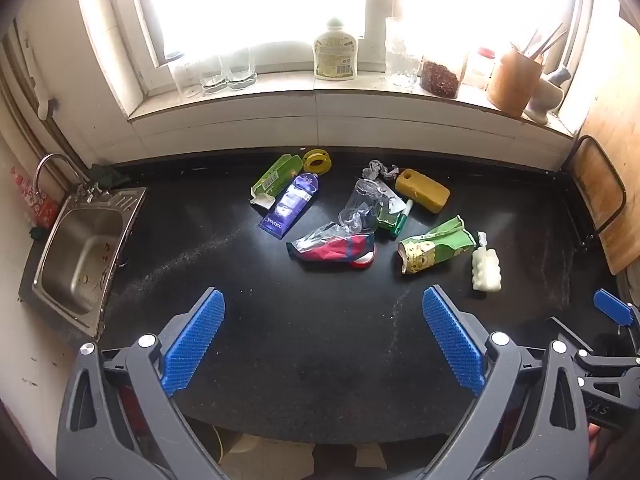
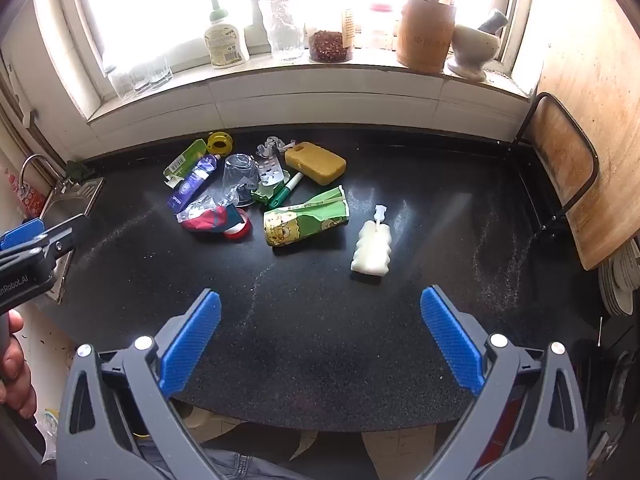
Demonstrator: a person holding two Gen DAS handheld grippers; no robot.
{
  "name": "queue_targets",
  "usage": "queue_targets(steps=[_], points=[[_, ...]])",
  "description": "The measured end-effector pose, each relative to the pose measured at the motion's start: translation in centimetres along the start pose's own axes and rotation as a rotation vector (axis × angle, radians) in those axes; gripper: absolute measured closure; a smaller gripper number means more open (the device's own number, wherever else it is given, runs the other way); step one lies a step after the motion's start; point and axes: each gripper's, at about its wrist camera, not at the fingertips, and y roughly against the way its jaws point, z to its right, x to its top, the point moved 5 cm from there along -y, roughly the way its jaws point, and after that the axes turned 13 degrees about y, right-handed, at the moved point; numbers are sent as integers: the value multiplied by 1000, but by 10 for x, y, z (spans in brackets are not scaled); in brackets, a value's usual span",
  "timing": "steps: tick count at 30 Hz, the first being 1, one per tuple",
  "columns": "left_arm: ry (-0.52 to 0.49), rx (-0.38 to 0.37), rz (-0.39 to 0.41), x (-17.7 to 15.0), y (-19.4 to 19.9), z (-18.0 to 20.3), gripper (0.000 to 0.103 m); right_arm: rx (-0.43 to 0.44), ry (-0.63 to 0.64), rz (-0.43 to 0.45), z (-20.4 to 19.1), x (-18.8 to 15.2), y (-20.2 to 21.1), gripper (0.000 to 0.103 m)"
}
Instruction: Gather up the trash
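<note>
I have both tongs hanging over the near edge of the dark desk (image 1: 320, 340), tilted down toward the pile, and both are released: the left tongs (image 1: 322, 344) and the right tongs (image 2: 320, 342) stand spread wide with nothing between their blue pads. I judge that I hold them back here so I can see the whole spread before I pick a first piece.

The trash sits in a loose heap at the back middle of the desk, below the windowsill. On its left side lies a purple wrapper (image 1: 289, 209) against a green box (image 1: 276, 174), with a yellow ring (image 1: 317, 161) just behind them. In the middle a clear plastic cup (image 1: 362, 200) lies tipped over, touching a red and blue packet (image 1: 336, 247). A green marker (image 1: 401, 220) rests beside a yellow sponge (image 1: 422, 190). Nearer the right, a crumpled green cartoon bag (image 2: 306, 216) lies alone, and a white bumpy bottle (image 2: 372, 250) lies well apart from the heap.

The sink (image 1: 78, 254) is off to the left. I see no bin in either view, so I cannot tell where the pieces should go. The white bottle looks easiest for my right tongs, being clear of everything else.
</note>
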Motion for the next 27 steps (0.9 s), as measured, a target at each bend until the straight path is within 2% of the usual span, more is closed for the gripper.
queue_targets(steps=[7,9,27], points=[[-6,6,20,-4,6,1,6,-5,10,-16,2,3,-4,6],[1,-3,-3,-3,-6,3,6,-3,7,-15,2,5,-3,6],[11,-3,-21,-1,-17,3,6,-2,-7,-17,5,8,-8,6]])
